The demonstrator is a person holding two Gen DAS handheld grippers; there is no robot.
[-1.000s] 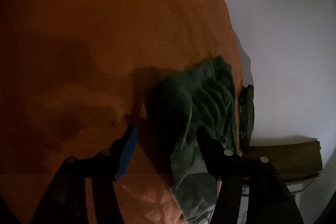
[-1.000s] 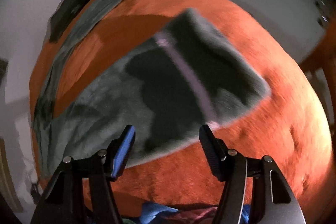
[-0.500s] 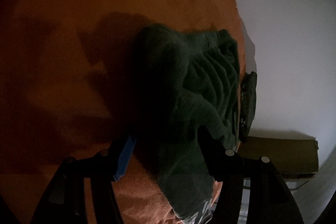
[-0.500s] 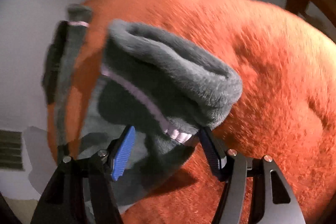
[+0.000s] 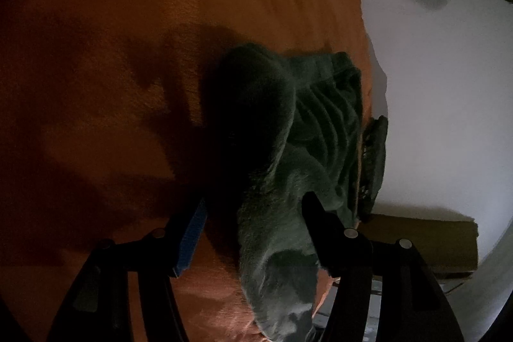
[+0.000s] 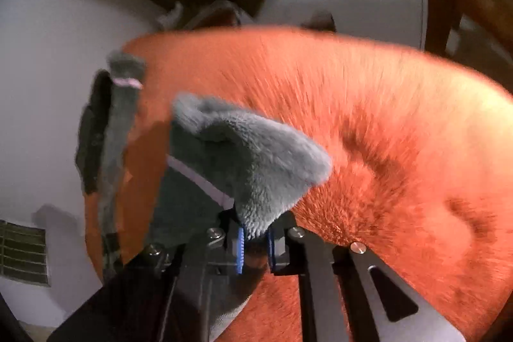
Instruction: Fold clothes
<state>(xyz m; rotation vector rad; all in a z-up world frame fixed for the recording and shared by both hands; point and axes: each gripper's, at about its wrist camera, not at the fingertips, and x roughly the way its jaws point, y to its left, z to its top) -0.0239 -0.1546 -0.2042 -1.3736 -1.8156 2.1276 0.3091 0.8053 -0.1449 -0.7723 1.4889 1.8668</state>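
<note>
A soft grey fleece garment (image 6: 256,156) lies bunched on an orange blanket (image 6: 384,133). The right gripper (image 6: 255,241) has its jaws clamped on 1 raised corner. The left gripper (image 5: 253,223) hovers, jaws apart. Light, floppy fabric; best gripped at edges.

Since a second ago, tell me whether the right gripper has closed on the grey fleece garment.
Yes. The right gripper was open above the orange blanket; now it is shut on a fold of the grey fleece garment, lifting it off the blanket.

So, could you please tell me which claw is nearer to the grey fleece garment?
Right. The right claw is shut on the grey fleece garment; the left claw is open, with the garment lying between its fingers.
</note>
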